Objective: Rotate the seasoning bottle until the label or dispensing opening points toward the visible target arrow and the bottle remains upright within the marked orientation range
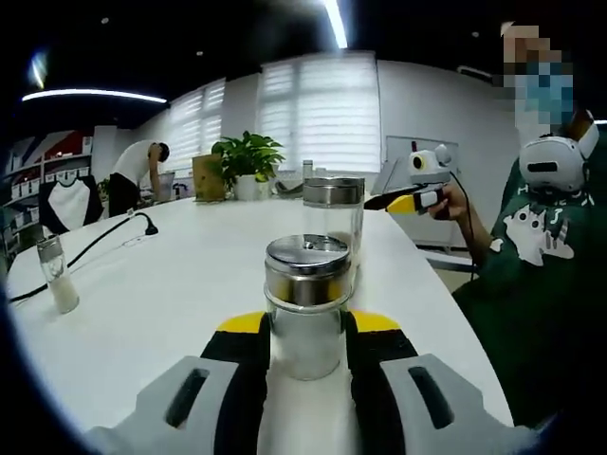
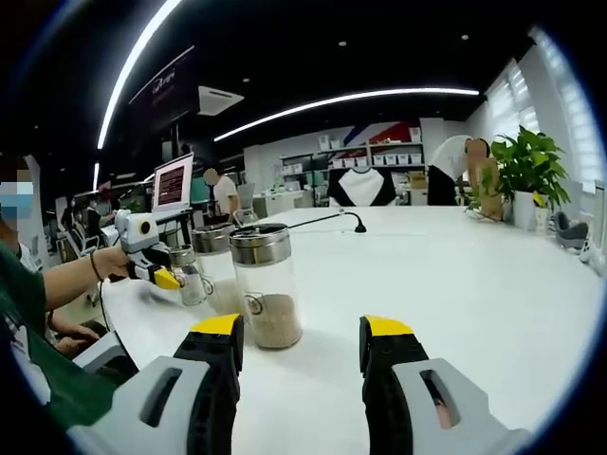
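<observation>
The left gripper [image 1: 305,349] pinches a seasoning bottle [image 1: 306,305] on the white table [image 1: 180,275]; a second jar [image 1: 334,218] stands behind it. The right gripper [image 2: 300,353] is spread wide near a jar [image 2: 265,284] holding grains.

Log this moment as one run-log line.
left gripper: jaws closed on upright seasoning bottle | right gripper: jaws open, facing grain jar | surface: white table

the seasoning bottle [image 1: 305,308] looks like clear glass, smooth, under a brushed metal lid with a dull shine. the left hand-held gripper [image 1: 305,355] has matt grey plastic jaws with black and yellow tips. the white counter [image 1: 190,275] is smooth and faintly glossy.
</observation>
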`<action>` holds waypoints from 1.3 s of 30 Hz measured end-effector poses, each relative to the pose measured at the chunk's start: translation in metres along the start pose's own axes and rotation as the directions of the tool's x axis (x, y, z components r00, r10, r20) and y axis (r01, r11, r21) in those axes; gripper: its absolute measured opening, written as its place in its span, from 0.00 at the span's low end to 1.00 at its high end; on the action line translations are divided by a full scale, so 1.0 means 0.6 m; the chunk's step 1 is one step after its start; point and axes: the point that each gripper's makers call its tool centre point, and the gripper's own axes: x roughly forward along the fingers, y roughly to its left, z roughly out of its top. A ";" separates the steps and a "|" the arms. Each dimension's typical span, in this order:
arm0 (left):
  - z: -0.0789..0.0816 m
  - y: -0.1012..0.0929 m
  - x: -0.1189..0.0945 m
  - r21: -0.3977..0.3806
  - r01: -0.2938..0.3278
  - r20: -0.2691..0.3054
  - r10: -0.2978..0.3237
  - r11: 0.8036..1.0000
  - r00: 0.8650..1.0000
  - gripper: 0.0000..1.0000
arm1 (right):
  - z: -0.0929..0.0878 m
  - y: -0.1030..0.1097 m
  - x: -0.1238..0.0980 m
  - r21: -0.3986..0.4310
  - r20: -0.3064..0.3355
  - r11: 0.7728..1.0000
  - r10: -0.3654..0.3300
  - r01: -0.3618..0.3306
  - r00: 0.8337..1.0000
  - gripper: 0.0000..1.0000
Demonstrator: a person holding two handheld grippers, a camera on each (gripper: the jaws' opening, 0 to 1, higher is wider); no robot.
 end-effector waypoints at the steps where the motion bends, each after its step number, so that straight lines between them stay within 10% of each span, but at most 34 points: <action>1: 0.000 0.000 0.000 0.001 0.002 0.001 -0.002 1.000 1.000 0.33 | 0.000 -0.001 0.000 0.000 0.000 1.000 -0.001 0.001 1.000 0.49; 12: 0.002 0.000 0.002 -0.020 0.007 0.018 -0.007 1.000 1.000 0.41 | -0.001 -0.002 0.001 -0.003 -0.008 1.000 0.003 -0.003 1.000 0.49; 24: 0.016 -0.012 0.000 -0.057 -0.124 0.027 0.125 0.991 0.992 0.50 | -0.001 -0.005 -0.003 -0.008 -0.008 1.000 0.003 -0.003 1.000 0.50; 39: 0.026 -0.013 -0.035 -0.209 -0.379 0.102 0.406 0.901 0.908 0.51 | -0.002 0.001 -0.002 -0.010 -0.011 1.000 0.004 -0.004 1.000 0.50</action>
